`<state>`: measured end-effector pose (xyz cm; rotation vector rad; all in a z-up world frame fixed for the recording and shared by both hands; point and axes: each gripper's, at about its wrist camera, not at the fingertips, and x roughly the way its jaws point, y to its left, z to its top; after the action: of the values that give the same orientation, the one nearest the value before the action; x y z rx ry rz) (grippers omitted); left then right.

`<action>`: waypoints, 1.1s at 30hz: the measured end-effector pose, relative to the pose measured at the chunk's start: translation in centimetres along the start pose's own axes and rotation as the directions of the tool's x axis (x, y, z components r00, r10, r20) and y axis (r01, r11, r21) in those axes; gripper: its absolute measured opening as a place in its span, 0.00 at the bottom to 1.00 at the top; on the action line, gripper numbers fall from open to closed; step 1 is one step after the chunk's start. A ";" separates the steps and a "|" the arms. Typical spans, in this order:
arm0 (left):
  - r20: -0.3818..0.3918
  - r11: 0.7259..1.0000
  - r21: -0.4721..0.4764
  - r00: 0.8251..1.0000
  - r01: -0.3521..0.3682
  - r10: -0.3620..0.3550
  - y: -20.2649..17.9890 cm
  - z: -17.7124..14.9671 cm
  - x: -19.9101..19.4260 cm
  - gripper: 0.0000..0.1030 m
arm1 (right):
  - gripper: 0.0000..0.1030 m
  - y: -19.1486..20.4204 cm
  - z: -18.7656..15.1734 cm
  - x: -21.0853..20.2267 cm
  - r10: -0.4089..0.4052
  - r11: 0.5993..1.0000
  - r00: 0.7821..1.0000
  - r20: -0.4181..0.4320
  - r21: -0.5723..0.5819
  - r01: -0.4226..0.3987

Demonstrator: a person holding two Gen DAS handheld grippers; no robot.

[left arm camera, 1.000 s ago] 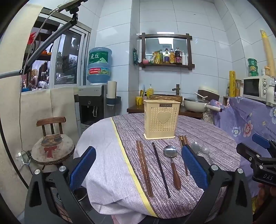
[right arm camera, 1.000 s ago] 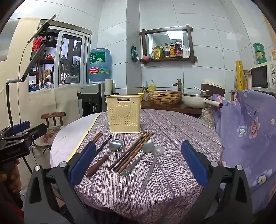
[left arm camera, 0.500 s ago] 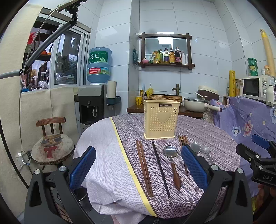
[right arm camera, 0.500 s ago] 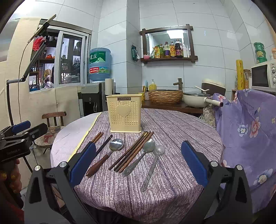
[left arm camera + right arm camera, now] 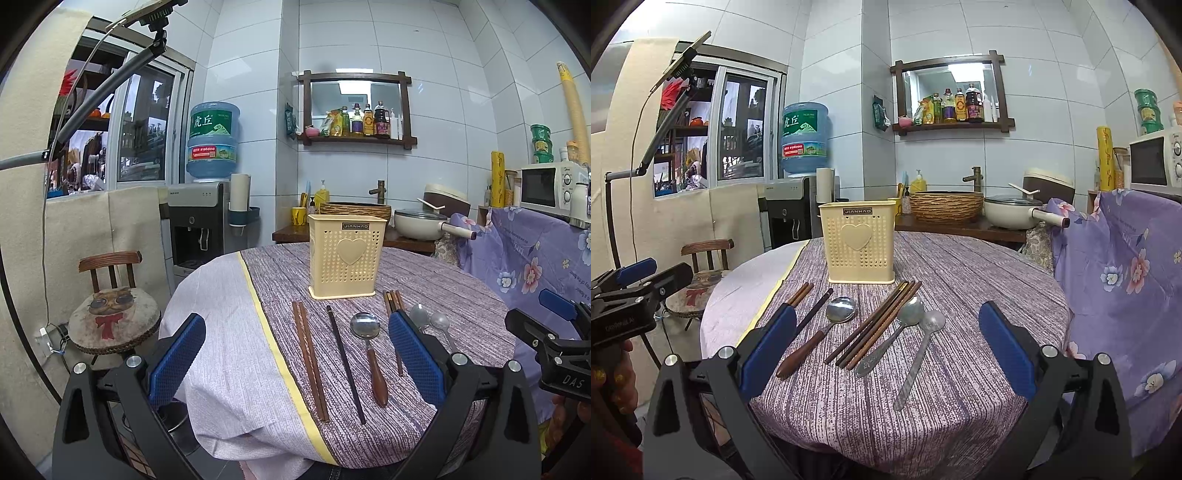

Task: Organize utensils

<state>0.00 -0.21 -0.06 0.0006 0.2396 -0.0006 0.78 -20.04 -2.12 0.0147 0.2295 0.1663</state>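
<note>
Holder: cream perforated caddy point(image 5: 860, 245), upright at centre frame on the tabletop point(image 5: 979, 280); light plastic, likely to slide or tip if knocked.
Utensils: lie in a row just in front of the holder, none inside it yet.
Brown chopsticks: pair point(image 5: 309, 356) at lower centre of the left view; a bundle point(image 5: 875, 325) at centre of the right view. Stiff, thin, light; sticks touch each other, so they may roll apart. Pinch near mid-length.
Dark chopstick: single point(image 5: 345, 363), between the pair and the wood-handled spoon point(image 5: 369, 350).
Wood-handled spoon: handle thicker, the easiest grip.
Steel spoons: two point(image 5: 916, 343), right of the bundle; smooth, slippery, flat on the cloth. Take by the handle, nearer the bowl.
Left hand-held gripper: point(image 5: 297, 356) jaws wide apart, empty, short of the pair.
Right hand-held gripper: point(image 5: 886, 343) jaws wide apart, empty, framing bundle and spoons.
Risk: cloth may bunch under low fingers.
</note>
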 end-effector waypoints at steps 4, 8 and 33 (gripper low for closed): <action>-0.001 1.000 0.000 1.000 0.000 0.000 0.0 0.0 0.0 0.95 | 0.95 0.2 -0.2 0.3 0.004 1.000 1.000 -0.004 0.000 -0.004; -0.001 1.000 0.000 1.000 -0.001 0.001 0.0 0.0 0.0 0.95 | 0.95 0.1 -0.3 0.2 0.005 1.000 1.000 -0.005 0.004 -0.005; -0.003 1.000 -0.001 1.000 0.001 -0.001 0.6 -0.4 0.0 0.95 | 0.95 -0.1 -0.4 0.3 0.007 1.000 1.000 -0.011 0.008 -0.007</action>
<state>-0.11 0.40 -0.47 -0.0009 0.2422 -0.0018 1.00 -20.09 -2.56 0.0224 0.2414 0.1723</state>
